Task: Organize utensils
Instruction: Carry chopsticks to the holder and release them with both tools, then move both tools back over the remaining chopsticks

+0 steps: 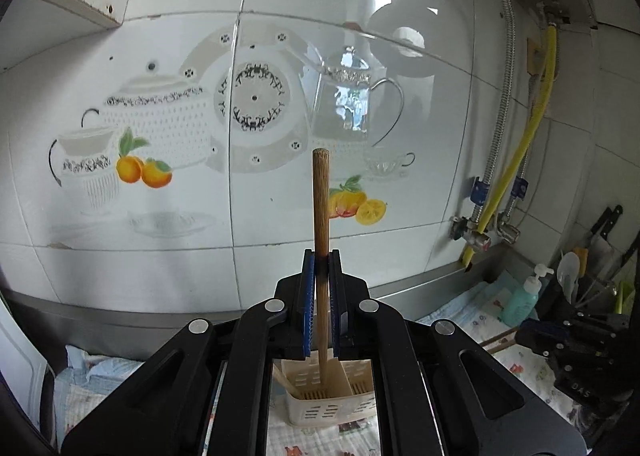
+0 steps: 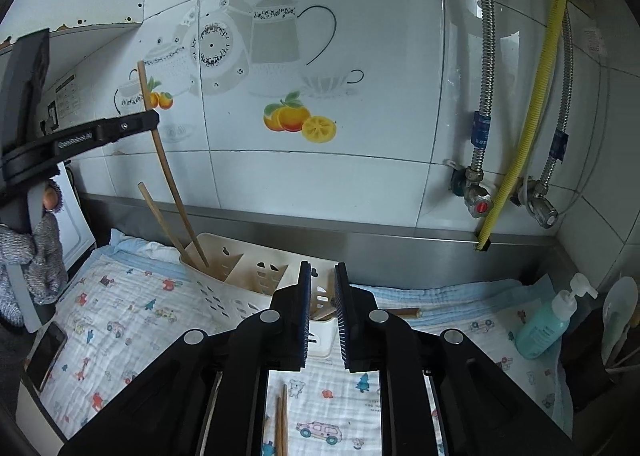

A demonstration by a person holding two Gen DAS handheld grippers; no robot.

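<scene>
My left gripper (image 1: 321, 256) is shut on a wooden chopstick (image 1: 321, 207) held upright, its lower end inside the cream utensil caddy (image 1: 320, 408) below. In the right wrist view the left gripper (image 2: 150, 121) shows at upper left, holding that chopstick (image 2: 160, 151) over the caddy's left compartment (image 2: 216, 260), where a second chopstick (image 2: 160, 215) leans. My right gripper (image 2: 322, 270) is open and empty, just in front of the caddy. Two more chopsticks (image 2: 281, 424) lie on the cloth beneath it. Another chopstick (image 2: 404, 312) lies behind its right finger.
A patterned cloth (image 2: 132, 320) covers the counter. A teal pump bottle (image 2: 548, 324) and a dark utensil rack (image 2: 616, 336) stand at the right. Gas pipes and valves (image 2: 480, 207) run down the tiled wall. A phone (image 2: 46, 356) lies at the left edge.
</scene>
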